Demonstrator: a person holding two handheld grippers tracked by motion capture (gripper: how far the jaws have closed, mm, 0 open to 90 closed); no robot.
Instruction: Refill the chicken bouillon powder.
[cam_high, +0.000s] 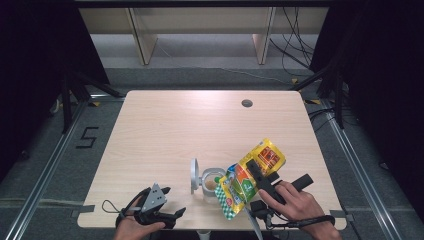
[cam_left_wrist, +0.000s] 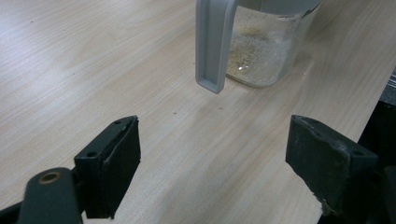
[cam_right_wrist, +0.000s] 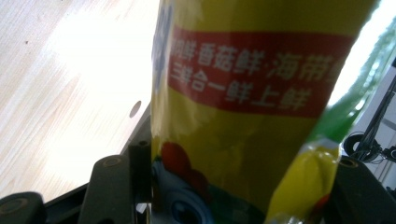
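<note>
The right gripper (cam_high: 250, 172) squeezes the yellow bag (cam_high: 250, 177), tipped over the open jar (cam_high: 212, 184) near the table's (cam_high: 165, 125) front edge. The left gripper (cam_high: 167, 202) waits open at the front-left, jar just ahead

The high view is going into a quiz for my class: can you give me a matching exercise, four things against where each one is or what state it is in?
Things:
1. packet
2. jar
3. left tongs
4. hole in the table

Places or states:
A. open, with nothing between the jaws
B. far side of the table, right of the middle
C. gripped in the right tongs, tilted over the jar
D. standing on the table with its lid swung open

Pairs: 1-C, 2-D, 3-A, 4-B
</note>
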